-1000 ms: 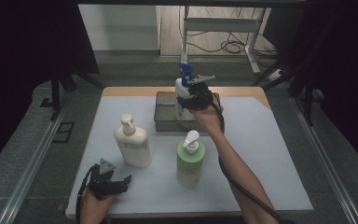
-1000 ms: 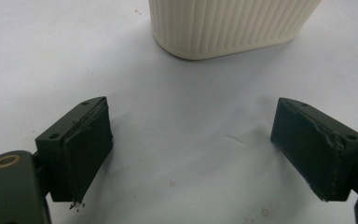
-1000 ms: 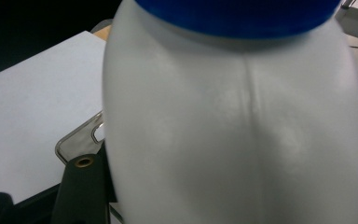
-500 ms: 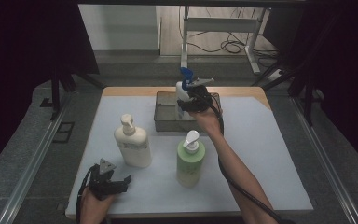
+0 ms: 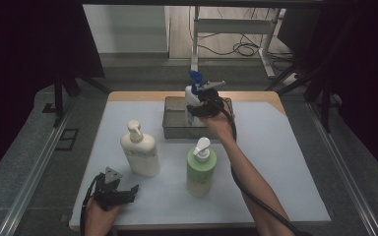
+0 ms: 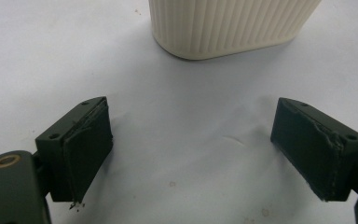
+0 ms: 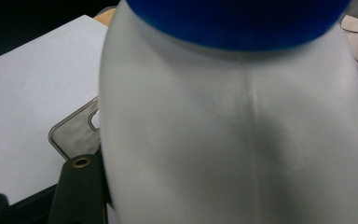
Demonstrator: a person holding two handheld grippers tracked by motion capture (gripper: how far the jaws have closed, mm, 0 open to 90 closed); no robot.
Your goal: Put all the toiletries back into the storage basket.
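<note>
While the right claw point(image 5: 200, 104) stays clamped on the white bottle with the blue pump point(image 5: 194, 93), that bottle has sunk lower over the grey wire basket point(image 5: 173, 129) at upper centre, so placing it looks nearly done. Nothing else is visible inside the basket. At lower left, the left claw point(image 5: 128, 191) rests spread apart on the surface point(image 5: 285, 162) near the cream pump bottle point(image 5: 139, 150); the green pump bottle point(image 5: 201, 167) stands at centre.

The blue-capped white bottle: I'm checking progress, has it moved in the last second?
No real shift: the blue-capped white bottle stays over the grey tray, held by the right gripper.
</note>
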